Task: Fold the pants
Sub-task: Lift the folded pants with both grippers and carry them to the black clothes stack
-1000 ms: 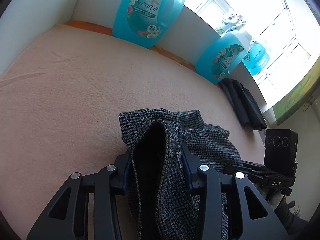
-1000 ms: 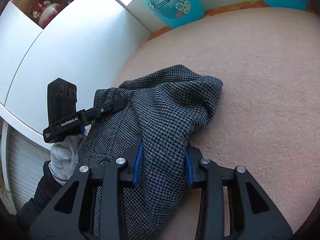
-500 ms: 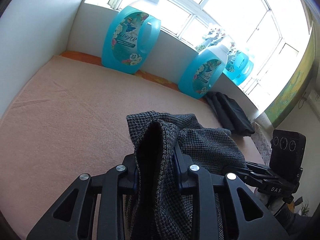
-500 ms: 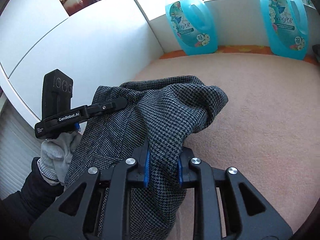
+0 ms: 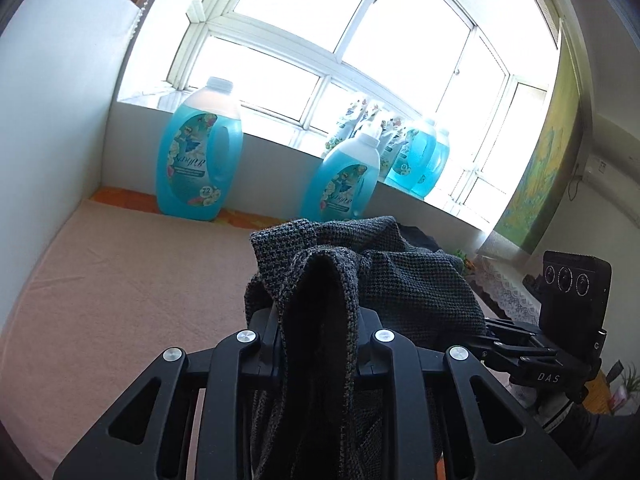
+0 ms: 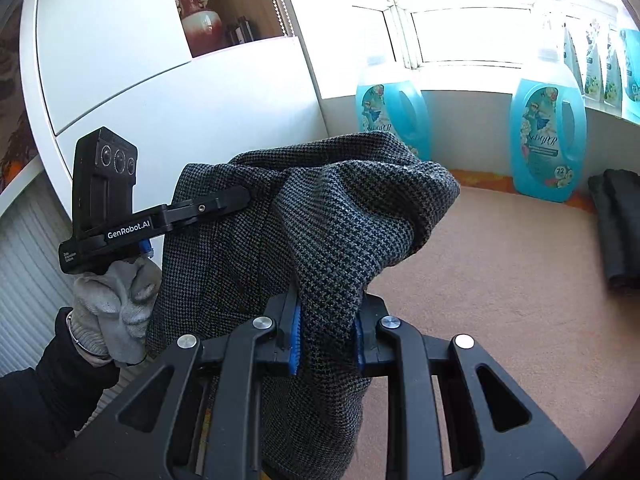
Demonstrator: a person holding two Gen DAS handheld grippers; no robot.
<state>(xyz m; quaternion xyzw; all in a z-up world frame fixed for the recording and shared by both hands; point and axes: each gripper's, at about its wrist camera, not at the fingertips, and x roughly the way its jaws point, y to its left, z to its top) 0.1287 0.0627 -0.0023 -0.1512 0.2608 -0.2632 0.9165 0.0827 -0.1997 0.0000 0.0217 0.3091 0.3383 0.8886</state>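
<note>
The grey houndstooth pants [image 5: 400, 280] hang bunched between both grippers, lifted off the pink bed cover [image 5: 120, 280]. My left gripper [image 5: 318, 320] is shut on a fold of the pants. My right gripper [image 6: 326, 332] is shut on another fold of the pants [image 6: 320, 220]. The left gripper also shows in the right wrist view [image 6: 240, 200], clamped on the cloth's left edge, held by a gloved hand [image 6: 116, 312]. The right gripper's body shows in the left wrist view [image 5: 532, 344], beside the cloth.
Blue detergent bottles [image 5: 200, 168] [image 5: 344, 184] stand along the back of the bed under the window. A folded dark garment [image 6: 616, 224] lies on the bed cover [image 6: 500, 280] at the right. A white cabinet [image 6: 180, 100] rises on the left.
Both grippers have risen and tilted up with the pants, lifting the cloth off the bed. The jaws have closed tighter on the folds.
</note>
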